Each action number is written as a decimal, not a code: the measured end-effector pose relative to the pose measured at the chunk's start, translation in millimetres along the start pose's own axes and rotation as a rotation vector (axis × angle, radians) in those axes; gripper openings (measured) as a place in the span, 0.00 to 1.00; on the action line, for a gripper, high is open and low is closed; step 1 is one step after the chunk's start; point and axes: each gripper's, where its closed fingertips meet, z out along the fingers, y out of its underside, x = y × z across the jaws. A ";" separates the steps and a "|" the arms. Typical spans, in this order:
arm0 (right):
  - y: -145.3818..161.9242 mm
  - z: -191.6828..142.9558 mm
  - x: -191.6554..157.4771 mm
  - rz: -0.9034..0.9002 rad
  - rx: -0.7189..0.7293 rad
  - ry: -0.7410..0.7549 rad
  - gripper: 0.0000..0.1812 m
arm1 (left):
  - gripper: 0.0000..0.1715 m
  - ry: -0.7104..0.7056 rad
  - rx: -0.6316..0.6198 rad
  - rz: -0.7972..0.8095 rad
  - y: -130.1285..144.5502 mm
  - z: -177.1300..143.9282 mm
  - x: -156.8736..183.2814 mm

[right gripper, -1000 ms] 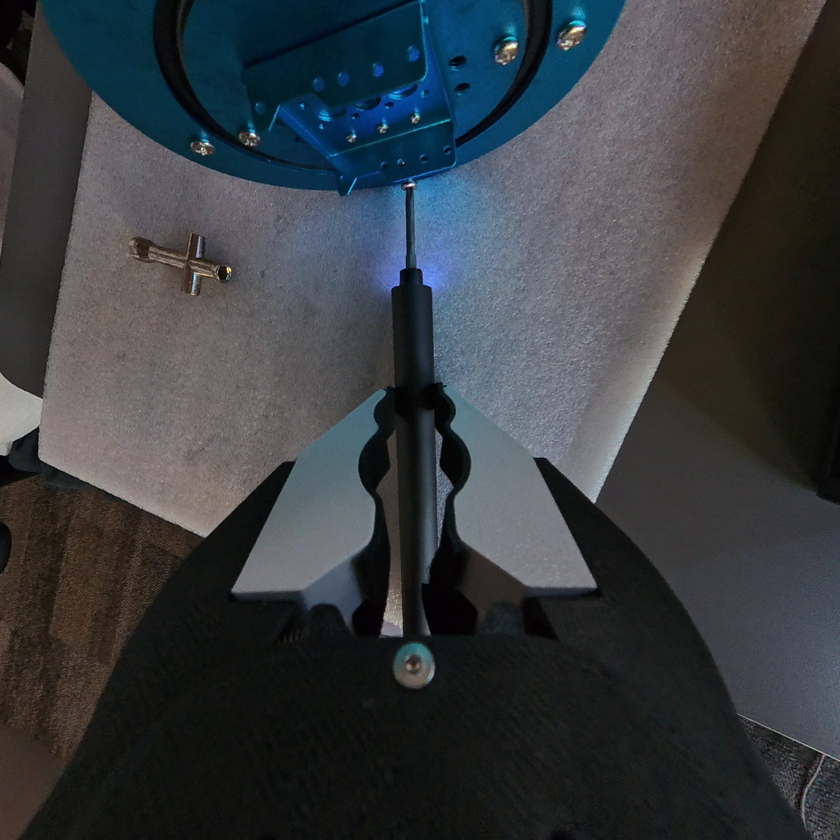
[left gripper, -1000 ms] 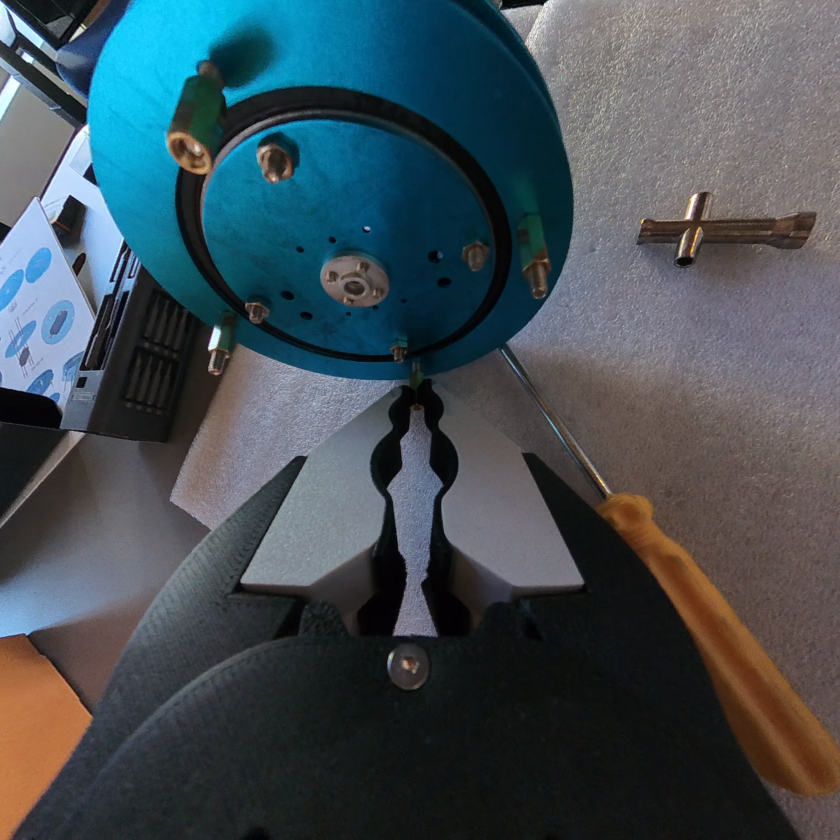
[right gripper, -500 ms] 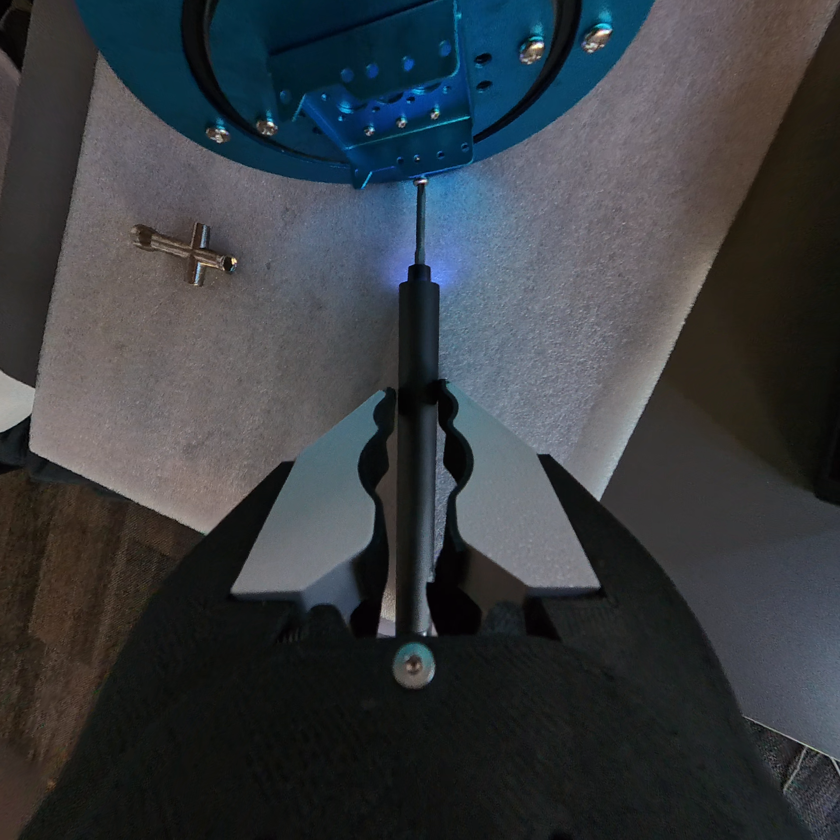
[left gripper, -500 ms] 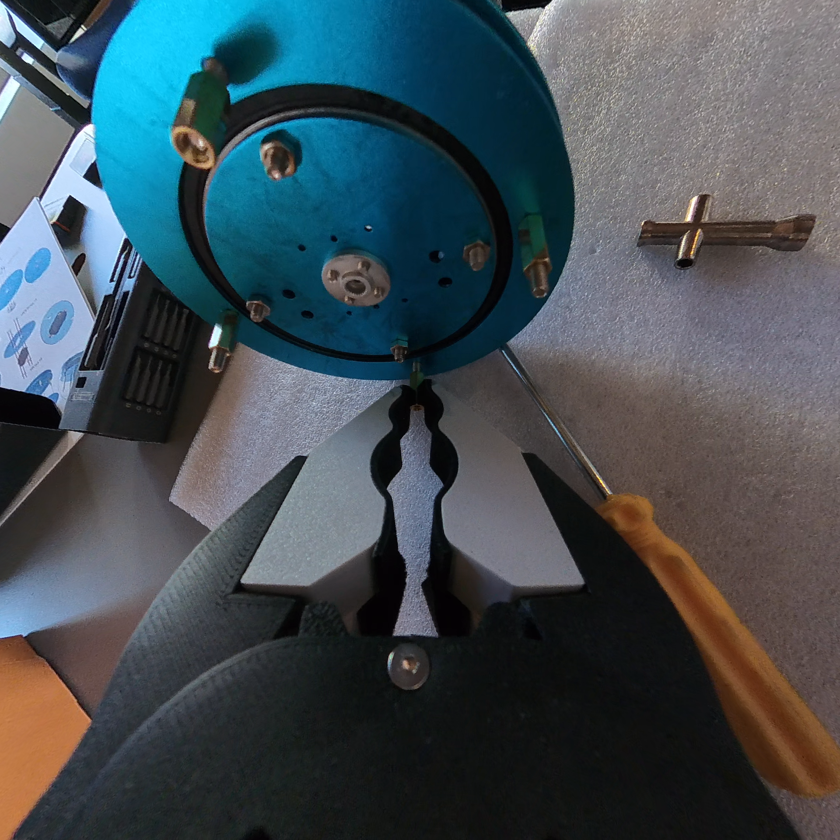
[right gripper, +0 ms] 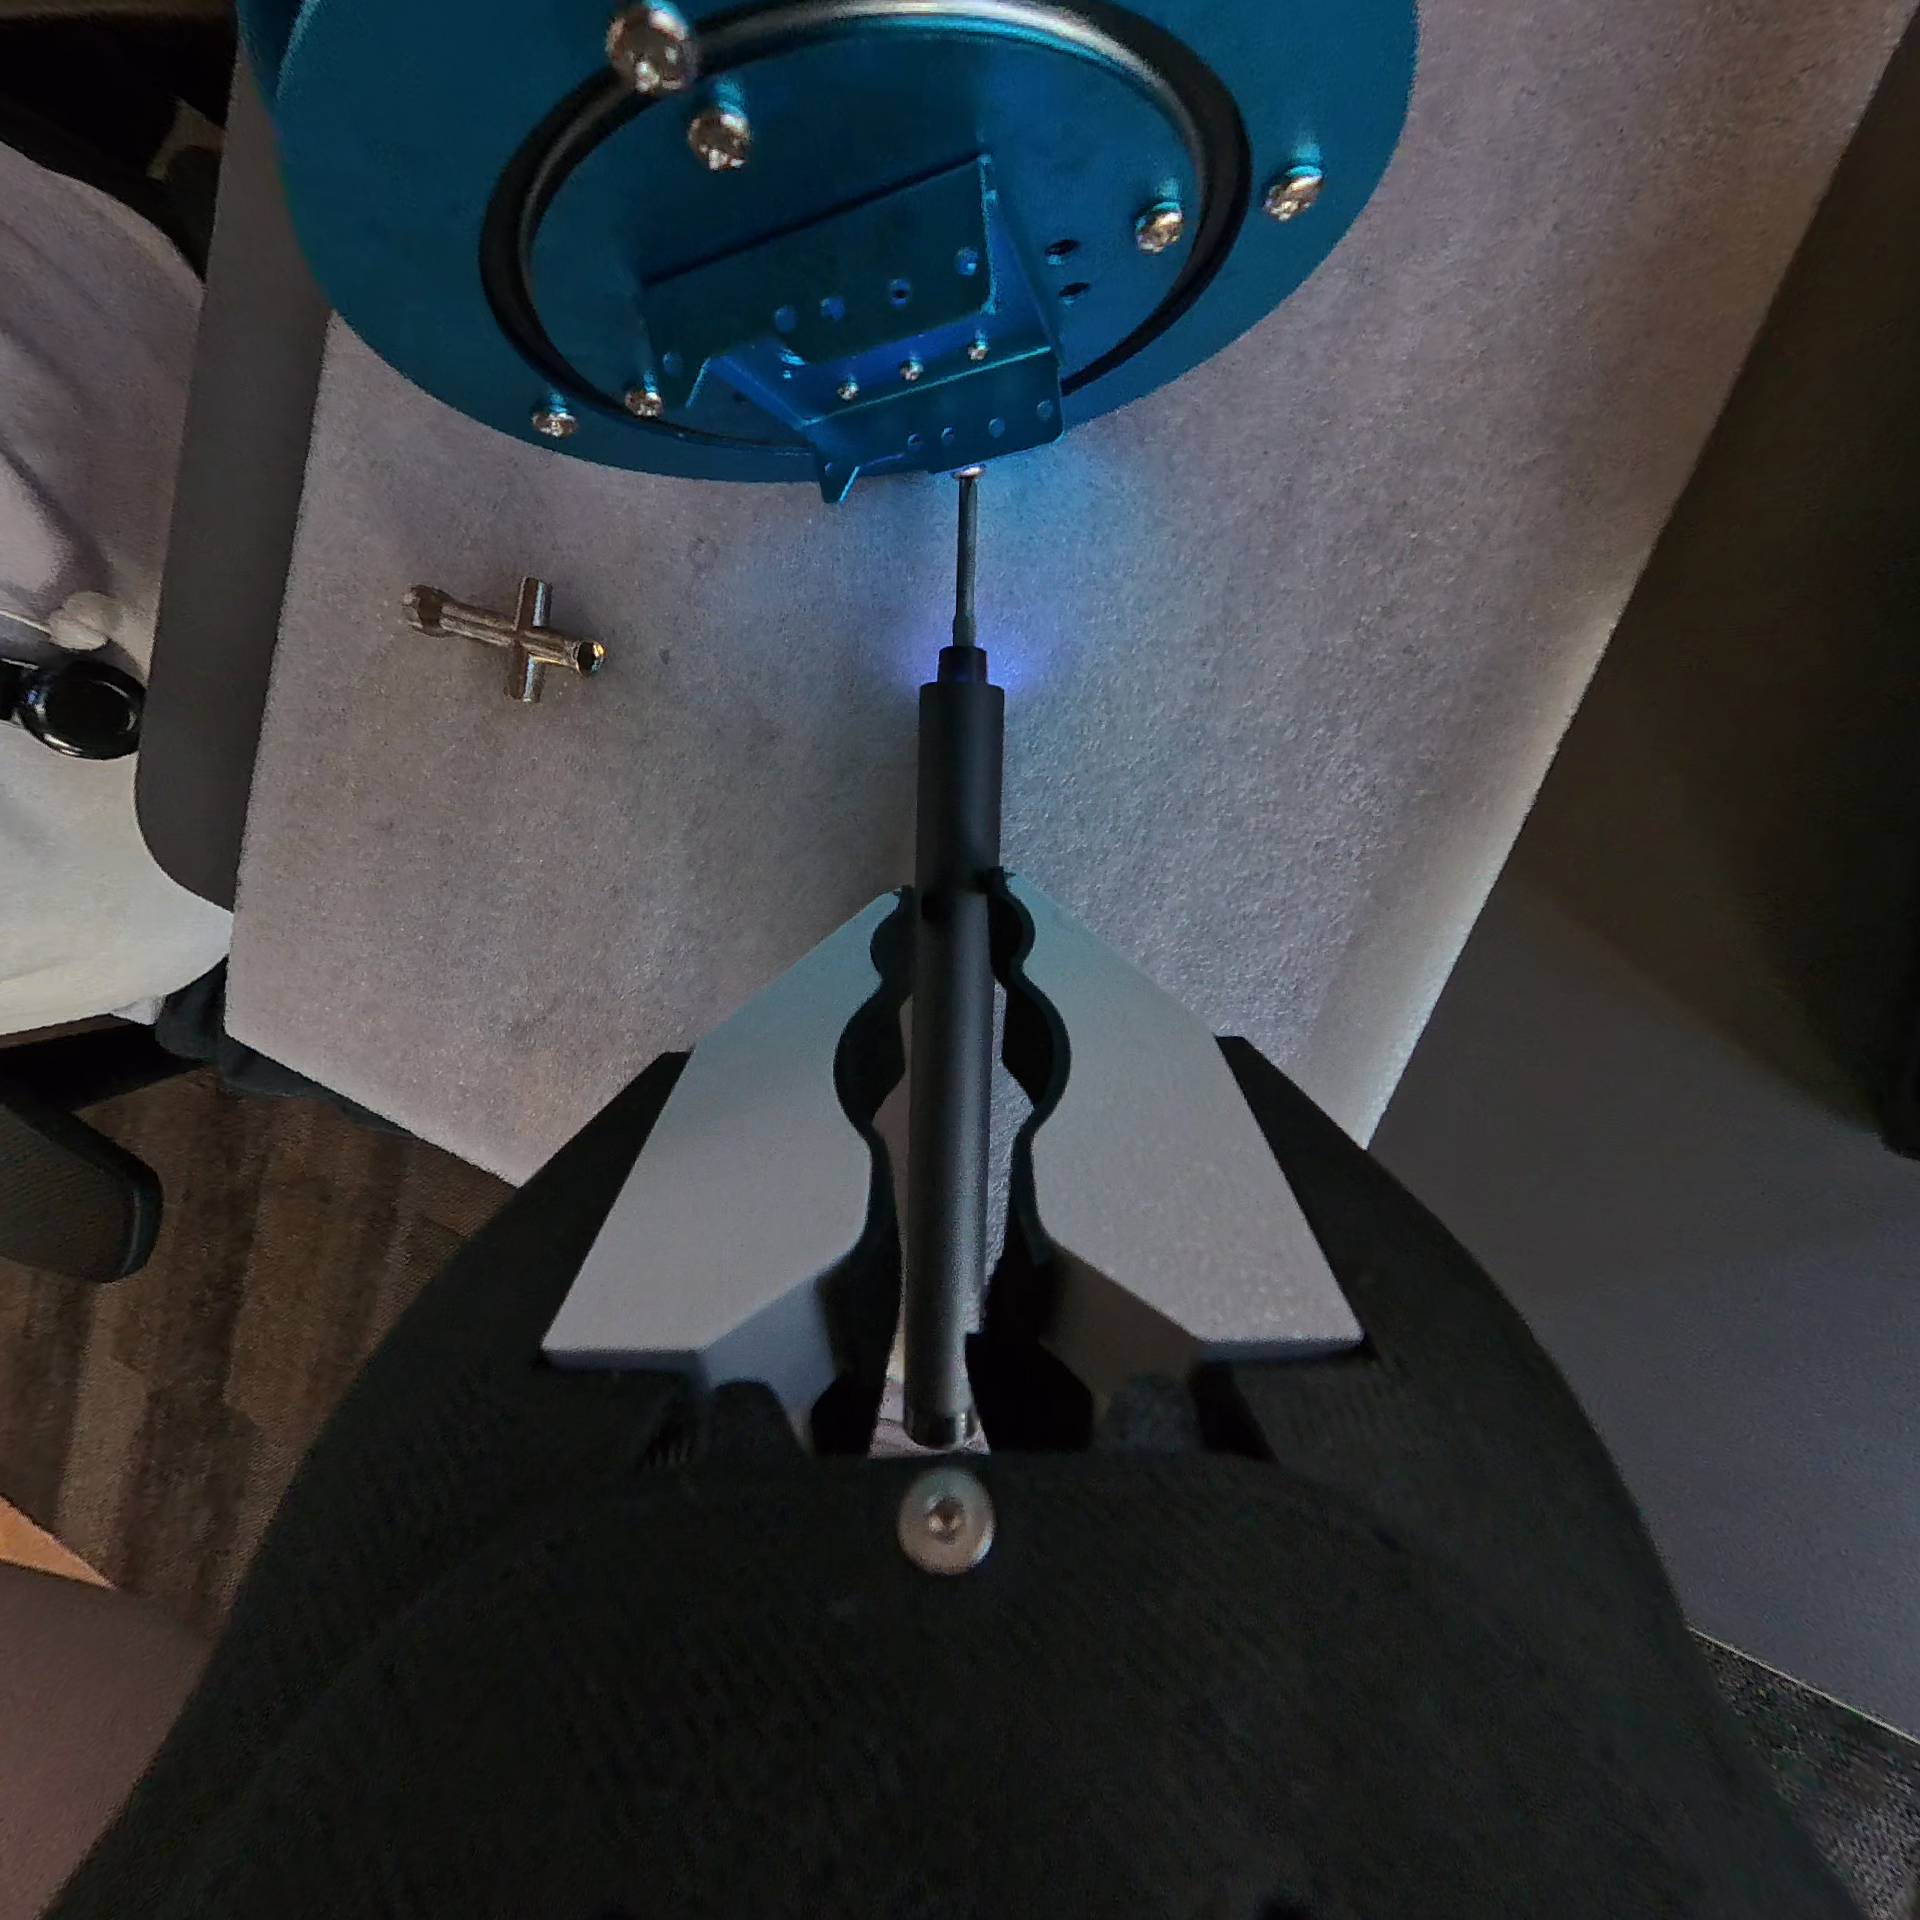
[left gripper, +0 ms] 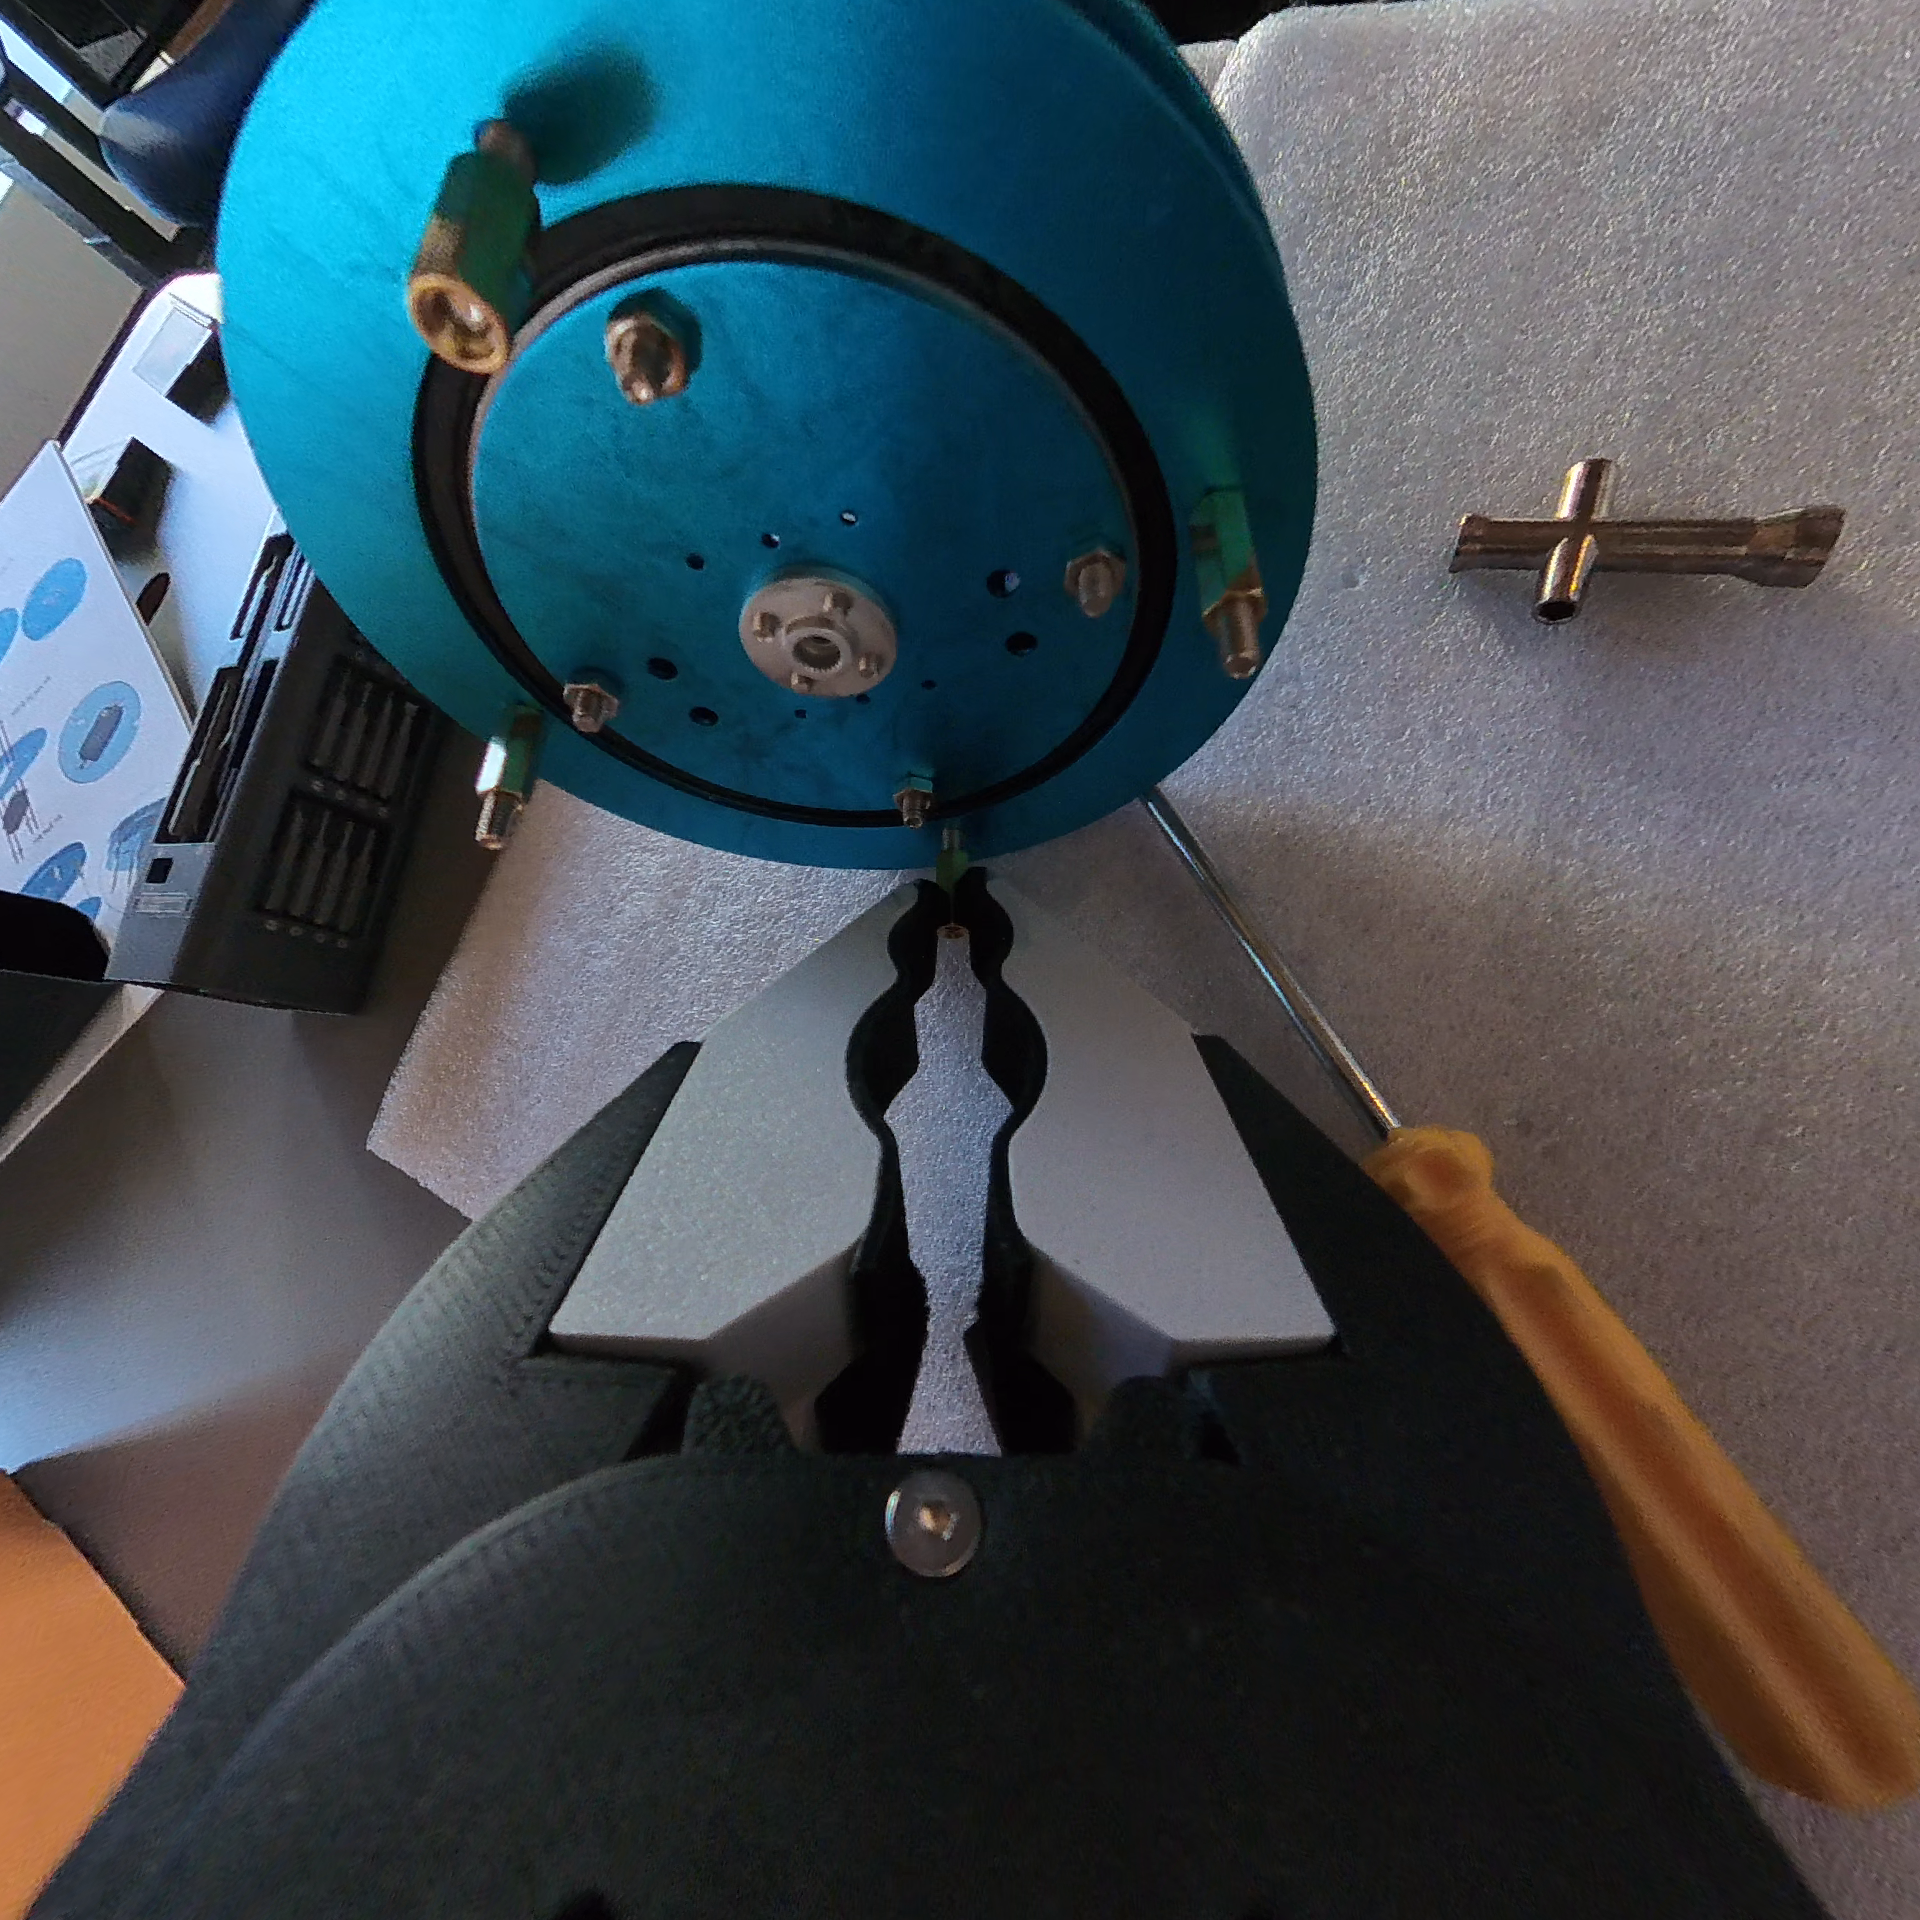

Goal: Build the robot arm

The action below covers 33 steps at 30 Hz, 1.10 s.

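Blue anodised metal makes up the round disc assembly [left gripper: 769, 416], which is held tilted above a white foam mat [left gripper: 1558, 935] on the tabletop. One face carries a ring of green and brass standoffs [left gripper: 473, 270] and a silver hub [left gripper: 818, 652]. The left gripper [left gripper: 951, 914] has its fingers closed on the small green standoff [left gripper: 951, 868] at the disc's lower rim, holding the assembly steady.

Seen from the right wrist view, the opposite face of the disc assembly [right gripper: 416, 208] bears a blue bracket [right gripper: 935, 405]. The right gripper [right gripper: 951, 904] has its fingers clamped around a slim black electric screwdriver [right gripper: 951, 1039], its tip lit blue. The bit touches a small screw [right gripper: 968, 473] at the bracket's lower edge. Judging from this, good work means keeping the bit in line with the screw, pressing gently, and holding the disc still.

On the mat lie a metal cross wrench [left gripper: 1642, 535] and an orange-handled screwdriver [left gripper: 1662, 1475], well apart from the fingers. To the left, off the mat, an open black case [left gripper: 281, 831] holds rows of driver bits, beside a printed sheet [left gripper: 62, 675].
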 end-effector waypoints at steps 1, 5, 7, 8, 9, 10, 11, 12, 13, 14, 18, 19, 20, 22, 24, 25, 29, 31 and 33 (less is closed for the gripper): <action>-0.2 -0.2 0.2 0.004 0.002 -0.011 0.06 | 0.02 0.002 0.002 -0.002 0.0 0.0 0.1; -1.6 -3.0 4.0 0.038 0.007 -0.063 0.03 | 0.02 0.010 0.005 -0.012 0.0 -0.1 0.2; -2.5 -3.3 4.7 0.058 0.002 -0.101 0.01 | 0.02 0.009 0.006 -0.012 0.0 0.0 0.2; -2.5 -3.5 5.5 0.068 -0.002 -0.114 0.01 | 0.02 0.008 0.005 -0.010 0.1 0.0 0.2; -2.5 -3.6 5.9 0.073 -0.004 -0.122 0.01 | 0.02 0.006 0.005 -0.009 0.0 -0.1 0.2; -2.4 -3.7 6.0 0.072 -0.003 -0.125 0.01 | 0.02 0.005 0.005 -0.007 0.0 0.0 0.2; -2.4 -3.8 6.5 0.071 0.000 -0.122 0.01 | 0.02 0.005 0.005 -0.007 0.0 -0.1 0.2; -2.6 -4.1 7.1 0.065 0.007 -0.112 0.01 | 0.02 0.005 0.005 -0.007 0.0 -0.1 0.3; -2.3 -4.7 7.3 0.056 0.014 -0.099 0.01 | 0.03 0.005 0.005 -0.007 0.0 -0.1 0.3; -1.2 -5.8 8.9 0.048 0.018 -0.073 0.03 | 0.02 0.005 0.005 -0.007 0.0 -0.1 0.3; 0.0 -9.3 7.6 -0.021 0.056 0.055 0.11 | 0.02 0.005 0.005 -0.005 0.0 -0.1 0.4; 4.5 -7.6 7.9 -0.044 0.031 0.099 0.13 | 0.03 0.004 0.004 -0.004 -0.1 -0.1 0.4; 7.6 -5.2 7.5 -0.068 0.010 0.137 0.16 | 0.03 0.004 0.004 -0.003 -0.1 -0.1 0.5; 10.0 -1.2 9.8 -0.122 -0.019 0.212 0.15 | 0.03 0.004 0.003 -0.002 -0.1 0.0 0.4; 8.7 0.6 10.1 -0.139 -0.023 0.234 0.12 | 0.02 0.005 0.003 -0.002 -0.1 0.0 0.5; 6.8 0.9 10.0 -0.132 -0.015 0.232 0.09 | 0.02 0.005 0.003 -0.003 -0.1 0.0 0.5; 6.4 1.9 10.3 -0.101 -0.025 0.211 0.09 | 0.02 -0.001 0.002 0.001 -0.1 0.0 0.5; 6.5 1.9 10.4 -0.105 -0.031 0.214 0.09 | 0.02 0.000 0.003 0.001 -0.1 0.0 0.6; 6.6 2.4 10.4 -0.102 -0.035 0.214 0.09 | 0.02 0.001 0.003 0.000 -0.1 0.0 0.6</action>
